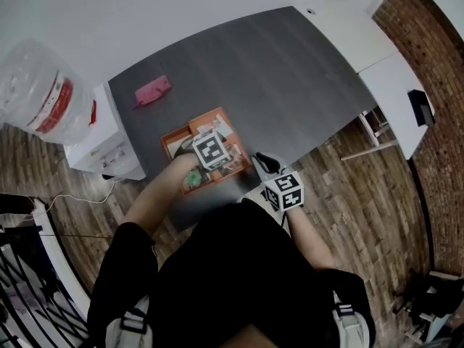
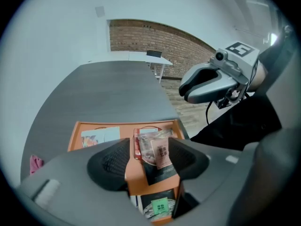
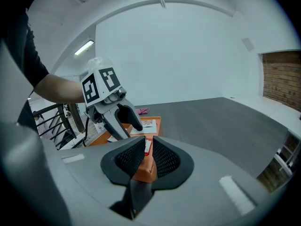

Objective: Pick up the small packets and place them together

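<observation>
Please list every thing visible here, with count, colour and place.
table: one, dark grey, centre
orange tray: one, orange, table's near edge
packets: several, mixed colours, in the tray
pink object: one, pink, on table beyond tray
cabinet: one, white, left of table
plastic bag: one, clear with red band, far left
desks: seemingly two, white, right of table
left gripper: one, grey, open around a tray packet
right gripper: one, grey, shut on tray's near corner

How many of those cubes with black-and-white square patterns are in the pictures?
2. One cube sits over the orange tray, on the left; the other cube is just right of that tray. The gripper views show only these same two; none seems hidden.
</observation>
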{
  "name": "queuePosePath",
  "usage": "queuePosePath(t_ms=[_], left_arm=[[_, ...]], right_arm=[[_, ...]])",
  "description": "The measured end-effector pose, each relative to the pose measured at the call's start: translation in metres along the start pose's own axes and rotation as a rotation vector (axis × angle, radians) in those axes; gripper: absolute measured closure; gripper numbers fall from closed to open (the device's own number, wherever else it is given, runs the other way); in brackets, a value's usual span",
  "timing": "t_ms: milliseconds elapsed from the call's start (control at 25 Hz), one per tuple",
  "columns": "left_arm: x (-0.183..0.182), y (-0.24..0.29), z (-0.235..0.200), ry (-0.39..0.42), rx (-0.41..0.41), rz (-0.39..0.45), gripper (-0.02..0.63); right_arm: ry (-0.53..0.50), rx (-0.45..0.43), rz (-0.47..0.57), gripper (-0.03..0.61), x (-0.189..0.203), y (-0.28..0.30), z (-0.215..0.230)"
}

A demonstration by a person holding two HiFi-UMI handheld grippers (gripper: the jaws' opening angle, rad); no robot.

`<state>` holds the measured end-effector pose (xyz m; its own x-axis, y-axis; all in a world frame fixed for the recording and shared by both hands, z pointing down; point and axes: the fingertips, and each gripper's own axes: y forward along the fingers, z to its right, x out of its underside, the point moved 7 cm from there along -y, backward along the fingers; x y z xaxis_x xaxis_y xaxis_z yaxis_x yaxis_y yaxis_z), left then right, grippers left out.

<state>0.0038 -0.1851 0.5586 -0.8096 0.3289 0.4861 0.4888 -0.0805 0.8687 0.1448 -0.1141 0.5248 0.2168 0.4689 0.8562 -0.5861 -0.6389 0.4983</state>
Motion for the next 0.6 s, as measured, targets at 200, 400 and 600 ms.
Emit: queuePosePath(t_ms=[200,400,600], left_arm=[[-0.002,-0.011,-0.001,-0.027,-0.028,0.080,0.353],[0.005,-0.024,-0.002,-0.084,-0.033,0.153,0.354],[0.019,-0.047,-0.005,-0.143,-0.056,0.236,0.404]], right_arm=[[-0.003,-0.012,0.000,0.526,0.001,0.001,0.000],[-0.014,-0.039,-0.002,0.526,-0.002,0.005,-0.003],[-0.018,-0.064,-0.001,0.526,-0.005,0.013,-0.005]])
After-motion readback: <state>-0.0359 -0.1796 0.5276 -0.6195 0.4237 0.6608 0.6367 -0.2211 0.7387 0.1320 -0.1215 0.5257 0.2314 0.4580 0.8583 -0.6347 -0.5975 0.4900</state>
